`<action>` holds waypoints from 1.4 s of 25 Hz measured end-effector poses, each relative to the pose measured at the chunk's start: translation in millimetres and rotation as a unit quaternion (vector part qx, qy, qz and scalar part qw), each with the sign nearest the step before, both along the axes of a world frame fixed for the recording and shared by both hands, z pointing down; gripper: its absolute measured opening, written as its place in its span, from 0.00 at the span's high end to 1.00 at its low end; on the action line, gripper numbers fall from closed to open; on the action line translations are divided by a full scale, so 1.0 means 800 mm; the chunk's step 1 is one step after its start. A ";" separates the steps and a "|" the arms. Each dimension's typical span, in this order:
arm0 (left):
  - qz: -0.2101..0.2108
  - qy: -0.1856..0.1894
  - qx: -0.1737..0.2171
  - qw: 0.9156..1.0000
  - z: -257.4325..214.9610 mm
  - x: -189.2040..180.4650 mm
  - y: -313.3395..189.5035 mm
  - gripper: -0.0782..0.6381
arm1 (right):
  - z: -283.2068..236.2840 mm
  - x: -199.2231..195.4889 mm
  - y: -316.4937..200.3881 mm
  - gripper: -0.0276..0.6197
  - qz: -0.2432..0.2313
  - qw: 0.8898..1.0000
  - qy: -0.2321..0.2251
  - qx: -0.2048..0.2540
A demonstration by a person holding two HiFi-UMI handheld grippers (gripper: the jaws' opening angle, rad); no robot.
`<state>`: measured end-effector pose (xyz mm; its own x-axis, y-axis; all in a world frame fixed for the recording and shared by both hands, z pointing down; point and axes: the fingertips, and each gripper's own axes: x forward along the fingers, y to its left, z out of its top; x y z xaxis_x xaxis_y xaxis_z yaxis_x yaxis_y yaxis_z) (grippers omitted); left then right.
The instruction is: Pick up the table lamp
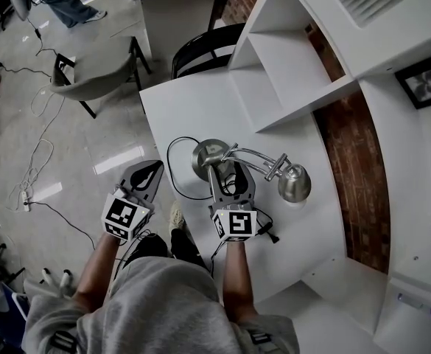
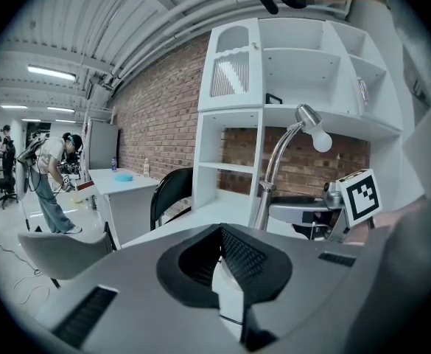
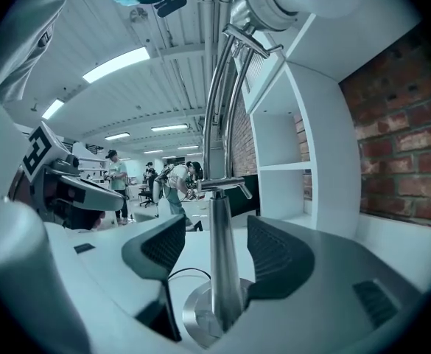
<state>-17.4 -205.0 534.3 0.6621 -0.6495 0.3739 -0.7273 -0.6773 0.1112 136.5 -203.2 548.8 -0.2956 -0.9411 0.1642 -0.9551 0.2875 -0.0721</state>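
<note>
**Table lamp [image 1: 222, 157] upright on the desk, stem between the open right tongs**

We see the lamp standing on the white desk [image 1: 193, 102], just in front of the person. Its round metal base [image 1: 206, 158] rests flat on the desk. Its stem [image 3: 222, 264] rises straight up from the base. From the top of the stem the curved arm sweeps over to the right in the head view, towards the brick wall. It ends in the metal shade [image 1: 295, 183], so seen from above the lamp's long axis runs left to right across the desk. A black cord [image 1: 172, 169] loops on the desk beside the base.

The right gripper [image 3: 215, 234] has its jaws spread wide on either side of the stem, with a gap on each side and neither pad pressing. The left gripper [image 2: 221, 231] hovers off the desk's left edge, with its jaw tips together on nothing.

Behind the desk stands a white shelf unit [image 1: 289, 57] with open compartments. A framed picture [image 1: 424, 80] sits on a white surface at the right.
</note>
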 end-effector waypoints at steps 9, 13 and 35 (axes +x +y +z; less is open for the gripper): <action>0.009 -0.005 -0.008 1.000 0.012 0.010 -0.010 0.89 | 0.005 0.002 -0.015 0.55 0.007 1.000 -0.002 0.009; 0.014 -0.006 -0.010 1.000 0.014 0.014 -0.014 0.89 | 0.008 0.001 -0.023 0.55 0.007 1.000 0.006 0.012; 0.011 -0.020 -0.020 1.000 0.025 0.010 -0.021 0.89 | 0.015 -0.006 -0.052 0.56 -0.002 1.000 -0.003 0.023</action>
<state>-9.5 -221.6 553.9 0.6603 -0.6181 0.4266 -0.7160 -0.6894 0.1095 132.0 -244.6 560.8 -0.2995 -0.9467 0.1185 -0.9538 0.2937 -0.0641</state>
